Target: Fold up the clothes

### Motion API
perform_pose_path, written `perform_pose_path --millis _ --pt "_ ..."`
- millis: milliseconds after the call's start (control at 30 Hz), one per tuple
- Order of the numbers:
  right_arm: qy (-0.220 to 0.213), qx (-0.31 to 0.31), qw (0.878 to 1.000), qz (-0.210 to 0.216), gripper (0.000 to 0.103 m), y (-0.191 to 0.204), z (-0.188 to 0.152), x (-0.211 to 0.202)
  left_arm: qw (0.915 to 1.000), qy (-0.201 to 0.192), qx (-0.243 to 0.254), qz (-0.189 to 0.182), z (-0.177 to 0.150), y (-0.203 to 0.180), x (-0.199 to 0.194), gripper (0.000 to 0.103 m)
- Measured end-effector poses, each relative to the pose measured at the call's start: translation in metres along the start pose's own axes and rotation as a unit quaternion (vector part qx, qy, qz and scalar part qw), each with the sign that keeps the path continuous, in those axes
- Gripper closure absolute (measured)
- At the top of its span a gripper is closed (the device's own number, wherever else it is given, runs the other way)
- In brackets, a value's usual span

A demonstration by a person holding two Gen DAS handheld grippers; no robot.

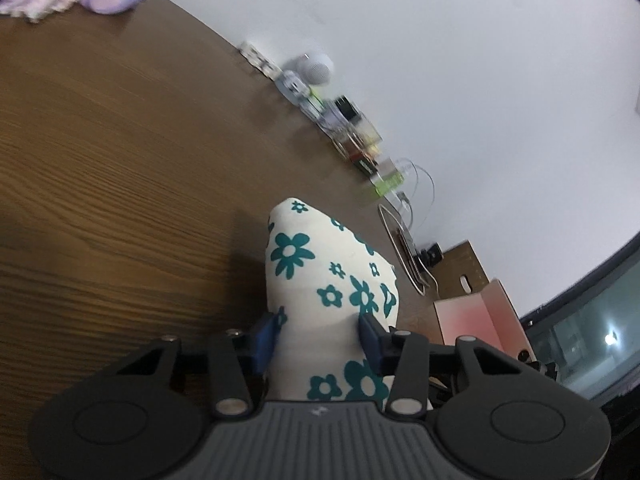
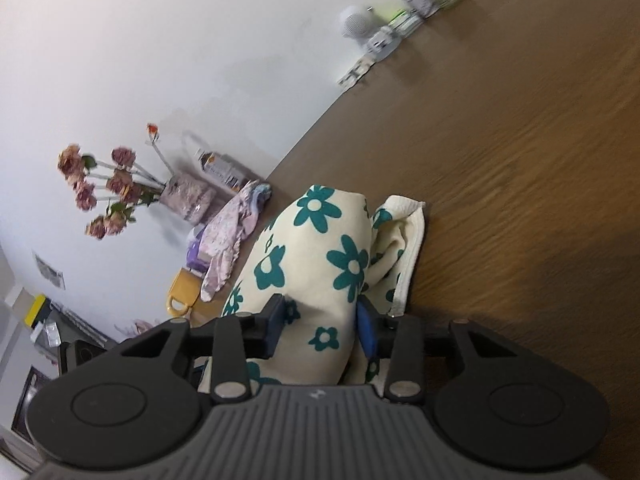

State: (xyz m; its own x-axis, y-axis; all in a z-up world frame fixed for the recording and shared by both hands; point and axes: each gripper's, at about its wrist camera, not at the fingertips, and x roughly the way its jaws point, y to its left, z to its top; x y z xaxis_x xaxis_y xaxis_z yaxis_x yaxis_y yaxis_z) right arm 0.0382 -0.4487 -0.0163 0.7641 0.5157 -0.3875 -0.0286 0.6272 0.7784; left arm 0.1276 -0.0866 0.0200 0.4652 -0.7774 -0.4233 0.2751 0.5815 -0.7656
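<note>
One cream cloth with teal flowers (image 1: pixel 320 276) takes up the middle of things, bunched into a thick roll that rises off the brown wooden worktop (image 1: pixel 112 168). The left tool (image 1: pixel 320 336) has it pinched between its blue pads, one pad pressed into each side of the bundle, so its jaws stand partway apart and are clamped on the fabric. The right tool (image 2: pixel 324 326) grips the same cloth (image 2: pixel 320 248) in the same manner, its pads denting the roll on both flanks. A hemmed corner of the cloth droops to the right of the roll in the right wrist view and touches the worktop (image 2: pixel 520 128). How the lower part of the cloth lies is hidden behind both tool bodies.

Further back, a pink and lilac heap of clothes (image 2: pixel 232 236) lies near the wall, with a vase of dried pink roses (image 2: pixel 120 188) just behind it and a yellow thing beside it that I cannot identify. Along the wall stands a blurred row of small jars and boxes (image 1: pixel 352 132) and a white round speaker-like object (image 1: pixel 316 66); their labels are too smeared to read. A cardboard box with a pink inside (image 1: pixel 476 316) sits at the worktop's far end, cut off by the left tool.
</note>
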Motion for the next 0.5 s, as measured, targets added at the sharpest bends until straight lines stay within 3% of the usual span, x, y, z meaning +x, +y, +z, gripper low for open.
perform_pose_path --millis 267,500 --pt "0.062 -0.036 0.997 0.034 0.064 0.047 -0.019 0.066 0.9975 -0.055 -0.03 0.033 -0.001 0.044 -0.081 0.06" --pt "0.128 -0.067 0.986 0.077 0.064 0.101 -0.053 0.133 0.9915 -0.095 -0.029 0.084 -0.001 0.076 -0.157 0.06"
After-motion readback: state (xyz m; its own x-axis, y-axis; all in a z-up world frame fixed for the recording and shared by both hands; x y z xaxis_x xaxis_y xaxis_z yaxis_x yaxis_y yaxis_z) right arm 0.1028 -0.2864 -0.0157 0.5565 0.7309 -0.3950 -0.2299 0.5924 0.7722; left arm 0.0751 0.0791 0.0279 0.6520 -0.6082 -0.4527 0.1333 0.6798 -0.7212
